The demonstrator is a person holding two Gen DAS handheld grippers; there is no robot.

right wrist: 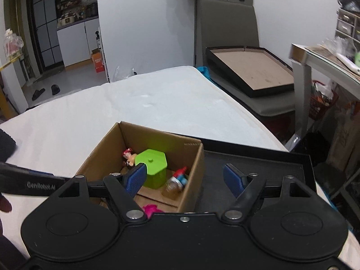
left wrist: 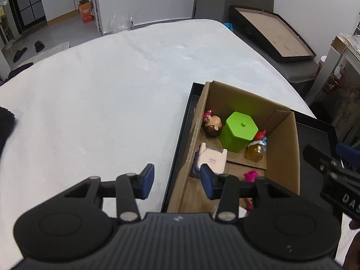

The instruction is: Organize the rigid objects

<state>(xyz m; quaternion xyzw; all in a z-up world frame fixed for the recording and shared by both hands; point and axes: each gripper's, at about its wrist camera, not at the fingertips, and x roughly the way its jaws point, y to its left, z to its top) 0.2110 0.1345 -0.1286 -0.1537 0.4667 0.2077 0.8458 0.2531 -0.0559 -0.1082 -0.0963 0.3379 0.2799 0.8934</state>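
- White cloth covers the big table (left wrist: 90,90), bare across its far and left parts in both views.
- Black tray (left wrist: 180,148) lies on the near right of the table, with the cardboard box (left wrist: 285,148) standing inside it, against its left side.
- Left tongs (left wrist: 177,183) hang above the box's left wall, jaws apart with nothing between them; one finger is over the cloth, the other over the box.
- Right tongs (right wrist: 185,178) hover over the box's right wall, jaws wide and empty.
- Green hexagonal pot (left wrist: 238,130) sits mid-box, a doll (left wrist: 212,124) at its far left, a small amber bottle (left wrist: 255,150) and a red-and-blue figure (right wrist: 180,176) to its right.
- White holder (left wrist: 211,159) lies nearer, with a small pink toy (left wrist: 250,176) near right.
- Everything seems already boxed, so the job looks nearly done.
- Risk: lowering either pair could clip a thin wall and tip the box, or knock the bottle over.
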